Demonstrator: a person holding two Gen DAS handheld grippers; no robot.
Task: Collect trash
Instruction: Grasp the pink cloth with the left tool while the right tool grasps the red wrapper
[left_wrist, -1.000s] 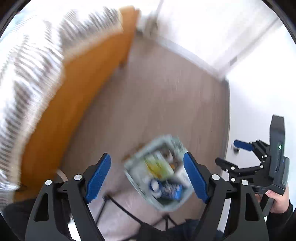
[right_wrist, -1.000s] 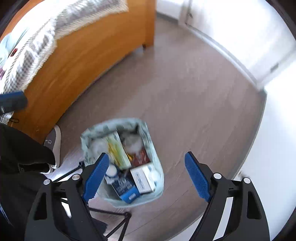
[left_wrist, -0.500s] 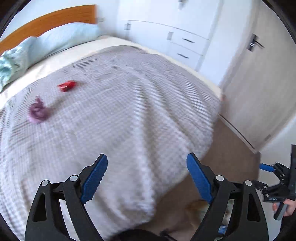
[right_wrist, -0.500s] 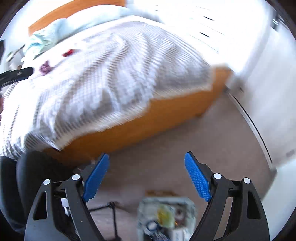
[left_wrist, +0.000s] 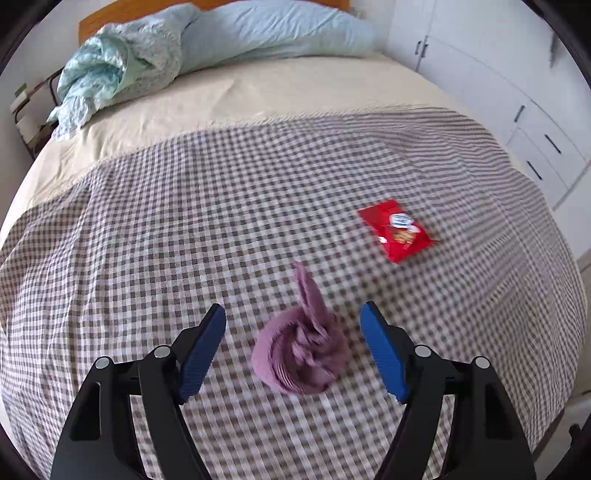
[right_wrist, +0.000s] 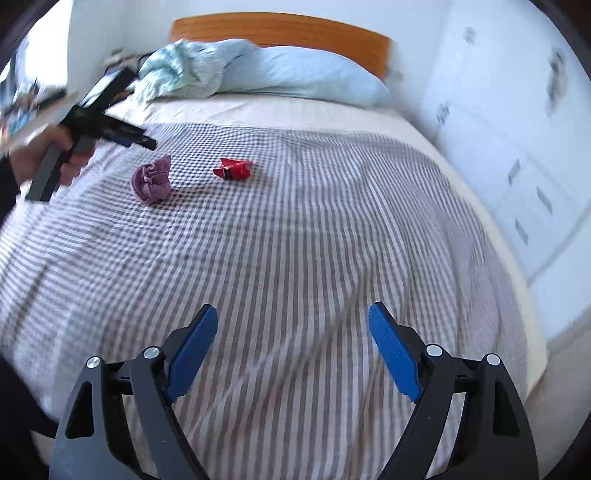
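Left tongs (left_wrist: 293, 350): mine, spread, empty, hovering above the purple wad (left_wrist: 301, 354), which shows between the fingers.
Right tongs (right_wrist: 291, 349): spread, empty, over the blanket (right_wrist: 295, 240).
Red wrapper (left_wrist: 400, 230): on the bed, near the wad.

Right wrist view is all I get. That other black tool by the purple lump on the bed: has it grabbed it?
Observer: No. The left wrist view shows the left gripper open, a blue finger on each side of the purple cloth bundle, neither visibly touching it.
Operator: And the red thing next to it?
Observer: It's a red snack packet, lying flat with a white label and a snack picture facing up.
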